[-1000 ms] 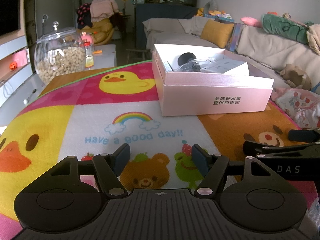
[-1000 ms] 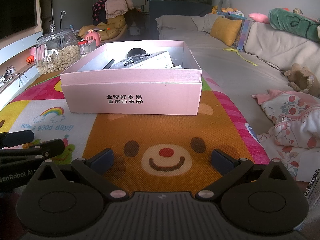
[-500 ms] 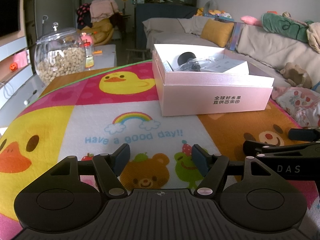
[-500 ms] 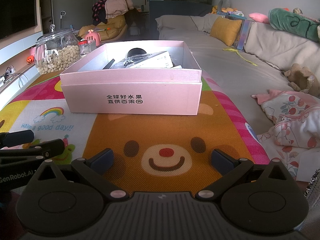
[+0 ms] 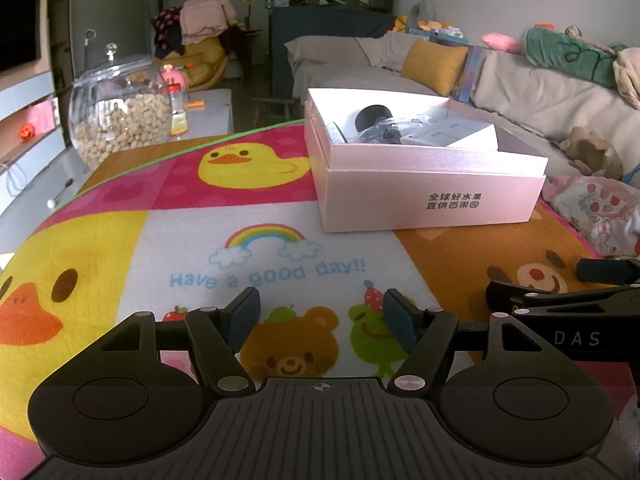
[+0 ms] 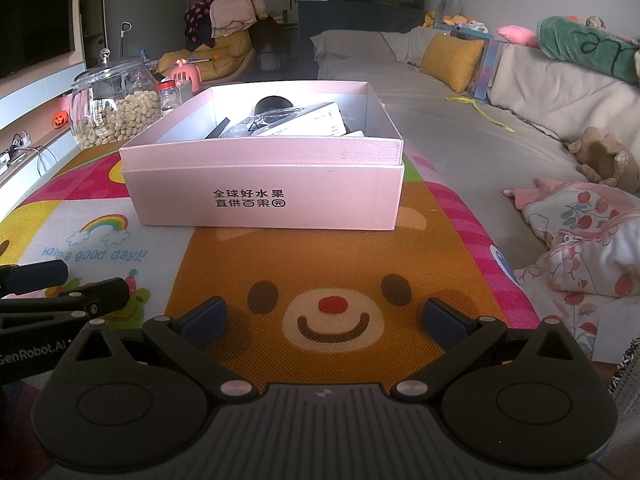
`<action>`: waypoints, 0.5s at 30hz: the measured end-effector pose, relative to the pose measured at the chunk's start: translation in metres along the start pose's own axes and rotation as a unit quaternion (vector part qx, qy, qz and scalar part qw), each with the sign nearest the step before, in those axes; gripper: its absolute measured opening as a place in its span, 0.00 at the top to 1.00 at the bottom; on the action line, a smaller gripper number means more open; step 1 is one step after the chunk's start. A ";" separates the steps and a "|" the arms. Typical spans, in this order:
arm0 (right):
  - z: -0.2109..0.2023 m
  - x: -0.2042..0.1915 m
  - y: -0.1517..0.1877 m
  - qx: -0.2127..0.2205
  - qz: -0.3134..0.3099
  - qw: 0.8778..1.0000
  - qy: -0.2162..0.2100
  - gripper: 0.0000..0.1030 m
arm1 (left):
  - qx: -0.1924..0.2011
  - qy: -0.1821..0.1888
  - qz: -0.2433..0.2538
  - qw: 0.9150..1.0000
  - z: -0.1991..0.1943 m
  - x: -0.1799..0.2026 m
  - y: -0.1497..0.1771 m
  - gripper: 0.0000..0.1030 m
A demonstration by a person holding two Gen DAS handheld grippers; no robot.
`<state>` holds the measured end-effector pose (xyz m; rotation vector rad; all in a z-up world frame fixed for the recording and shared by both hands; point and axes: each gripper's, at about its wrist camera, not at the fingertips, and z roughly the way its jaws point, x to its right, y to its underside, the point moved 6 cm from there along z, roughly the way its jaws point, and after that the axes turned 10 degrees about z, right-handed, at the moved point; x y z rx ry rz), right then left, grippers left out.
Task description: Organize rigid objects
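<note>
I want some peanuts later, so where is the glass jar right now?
The glass jar stands at the far left in both wrist views, past the mat's far left corner, left of the pink box.

Inside the pink box [image 6: 264, 184], the near wall hides the lower parts of the black round item [image 6: 274, 105] and the papers [image 6: 316, 122]. The left gripper [image 6: 60, 286] runs off the frame's left edge.

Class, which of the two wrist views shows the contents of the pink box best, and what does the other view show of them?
The right wrist view: the pink box faces it squarely, showing a dark round object and papers inside. The left wrist view sees the box obliquely, contents partly hidden by its wall.
</note>
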<state>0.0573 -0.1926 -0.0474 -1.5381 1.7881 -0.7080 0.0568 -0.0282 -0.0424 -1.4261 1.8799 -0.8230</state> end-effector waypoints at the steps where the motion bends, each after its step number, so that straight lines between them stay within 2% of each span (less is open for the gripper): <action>1: 0.000 0.000 0.000 0.000 0.000 1.000 0.000 0.00 | 0.000 0.000 0.000 1.000 0.000 0.000 0.000 0.29; 15: 0.000 0.000 0.000 0.000 0.000 1.000 0.000 0.00 | -0.002 -0.006 0.009 1.000 -0.001 0.001 0.000 0.29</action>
